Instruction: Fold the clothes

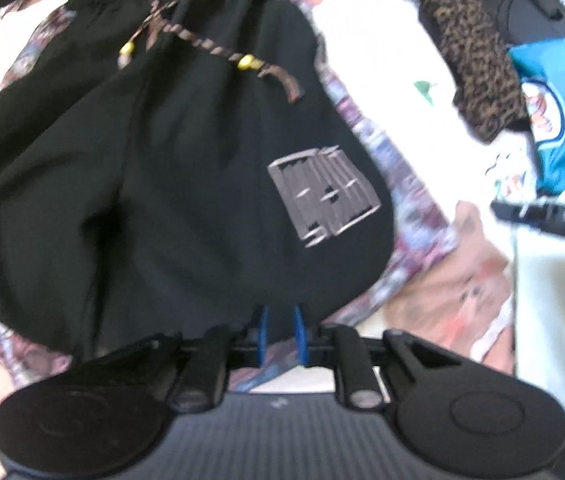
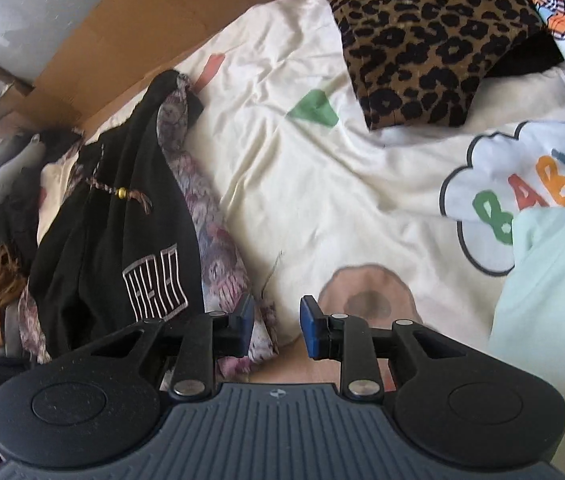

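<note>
Black shorts (image 1: 142,184) hem pinched between nearly closed left gripper (image 1: 281,334) fingers; right gripper (image 2: 277,326) parted, empty, above bedsheet (image 2: 322,184).

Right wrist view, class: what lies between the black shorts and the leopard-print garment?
In the right wrist view, between the black shorts and the leopard-print garment lie a strip of floral fabric and cream bedding with a green shape.

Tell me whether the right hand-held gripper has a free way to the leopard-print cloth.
Probably yes. The right hand-held gripper is open and holds nothing, and only bare cream bedding lies between it and the leopard-print cloth ahead to its right. Whether the reach suffices, I cannot tell.
</note>
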Demonstrator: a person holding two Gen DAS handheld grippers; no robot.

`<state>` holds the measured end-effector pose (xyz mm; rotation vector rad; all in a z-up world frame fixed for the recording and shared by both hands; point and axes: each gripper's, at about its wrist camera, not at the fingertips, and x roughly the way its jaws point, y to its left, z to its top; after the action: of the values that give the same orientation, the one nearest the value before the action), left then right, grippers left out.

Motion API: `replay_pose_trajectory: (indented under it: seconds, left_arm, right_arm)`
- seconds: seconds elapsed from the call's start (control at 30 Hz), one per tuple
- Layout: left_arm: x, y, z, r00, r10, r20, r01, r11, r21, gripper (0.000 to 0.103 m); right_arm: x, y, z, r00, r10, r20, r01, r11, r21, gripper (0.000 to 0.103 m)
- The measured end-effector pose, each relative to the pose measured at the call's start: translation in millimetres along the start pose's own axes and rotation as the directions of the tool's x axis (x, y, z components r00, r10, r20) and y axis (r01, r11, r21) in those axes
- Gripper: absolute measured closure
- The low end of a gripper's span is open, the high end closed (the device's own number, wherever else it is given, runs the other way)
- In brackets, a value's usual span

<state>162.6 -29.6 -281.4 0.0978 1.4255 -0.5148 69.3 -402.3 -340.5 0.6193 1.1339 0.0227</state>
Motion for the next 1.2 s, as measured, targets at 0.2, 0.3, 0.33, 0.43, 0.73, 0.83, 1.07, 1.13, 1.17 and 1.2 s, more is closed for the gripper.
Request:
replay_pose_trajectory:
  seconds: [0.2, 0.3, 0.33, 0.43, 0.73, 0.83, 1.07, 1.13, 1.17, 1.2]
  left_arm:
    - [20.5, -42.0, 13.4, 1.000, -0.015, 0.027, 0.016, 1.000, -0.022, 0.082]
    - [41.8, -63.0, 20.4, 0.998, -0.046, 0.032, 0.047, 0.998, -0.036, 0.077]
    - [51.1, -70.4, 21.9, 0.998, -0.054, 0.032, 0.055, 0.998, -0.033, 0.077]
    - [67.6, -90.6, 20.7, 0.997, -0.077, 0.031, 0.077, 0.997, 0.000, 0.077]
    - [109.4, -126.1, 10.0, 0.998, 0.061, 0.003, -0.061, 0.988, 0.141, 0.099]
    - [101.5, -118.9, 9.3, 0.999, 0.021, 0.036, -0.025, 0.993, 0.113, 0.103]
    - [80.1, -100.9, 8.9, 0.998, -0.052, 0.025, 0.049, 0.994, 0.102, 0.100]
    - [80.7, -102.7, 4.1, 0.999, -0.040, 0.015, 0.038, 0.993, 0.110, 0.084]
    - [80.0, -106.1, 0.5, 1.000, -0.015, 0.026, 0.012, 0.991, 0.131, 0.063]
    - [79.1, -108.9, -3.3, 0.999, 0.005, 0.041, -0.012, 0.988, 0.151, 0.055]
  right_arm:
    - [16.0, -3.1, -8.3, 0.999, -0.027, -0.026, 0.026, 1.000, -0.009, 0.076]
    - [20.4, -6.9, -8.3, 1.000, -0.020, -0.023, 0.021, 1.000, 0.010, 0.076]
    - [21.8, -8.8, -8.5, 1.000, -0.021, -0.020, 0.022, 1.000, 0.018, 0.076]
    - [24.0, -16.9, -11.5, 1.000, -0.019, -0.020, 0.020, 0.999, 0.049, 0.076]
    - [30.2, -27.0, -20.4, 0.998, -0.025, -0.049, 0.028, 0.997, 0.067, 0.076]
    - [32.0, -25.2, -20.5, 0.999, -0.021, -0.048, 0.024, 0.998, 0.061, 0.076]
    - [36.7, -20.8, -20.2, 0.999, -0.006, -0.044, 0.009, 0.998, 0.057, 0.076]
    - [37.7, -19.0, -21.1, 0.999, -0.003, -0.048, 0.005, 0.999, 0.050, 0.076]
    - [38.4, -19.2, -21.7, 0.999, -0.006, -0.051, 0.008, 0.999, 0.049, 0.076]
    - [39.1, -19.3, -22.2, 0.998, -0.008, -0.054, 0.011, 0.999, 0.049, 0.076]
